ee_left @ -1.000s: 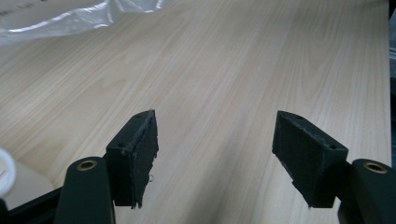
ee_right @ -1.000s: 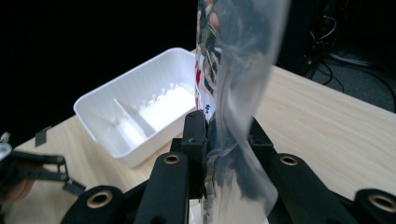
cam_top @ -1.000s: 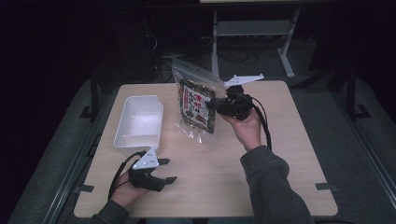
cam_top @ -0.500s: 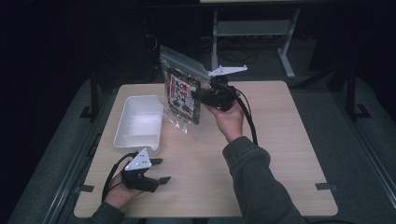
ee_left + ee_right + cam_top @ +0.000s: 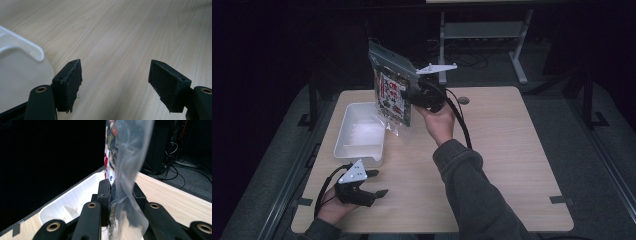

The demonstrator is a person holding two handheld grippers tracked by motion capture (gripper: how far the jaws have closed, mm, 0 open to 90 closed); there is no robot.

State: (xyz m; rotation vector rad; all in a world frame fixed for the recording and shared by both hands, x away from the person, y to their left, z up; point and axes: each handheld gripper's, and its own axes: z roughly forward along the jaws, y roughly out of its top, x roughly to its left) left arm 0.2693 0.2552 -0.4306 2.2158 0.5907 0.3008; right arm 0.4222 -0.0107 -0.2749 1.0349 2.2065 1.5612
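Right claw [image 5: 411, 94] is clamped on the clear plastic packet [image 5: 390, 89], its pads pinching the film near one edge, and I see it lifted above the far part of the tabletop [image 5: 502, 150]. That packet hangs upright and a little tilted, printed side with red and dark markings facing the white tray [image 5: 360, 134], its lower corner just over the tray's far right rim (whether it touches the rim I cannot tell). From the right gripper view the crinkled film [image 5: 127, 165] rises between the two black pads, with the tray's inside [image 5: 75, 202] below and to the left of it.

Left claw [image 5: 374, 183] rests low at the near left of the tabletop, just beside the tray's near corner. Its jaws stand apart and have just been opening a little further; in the left gripper view I find only bare wood between them, with the tray's rounded rim [image 5: 25, 47] off to the left.
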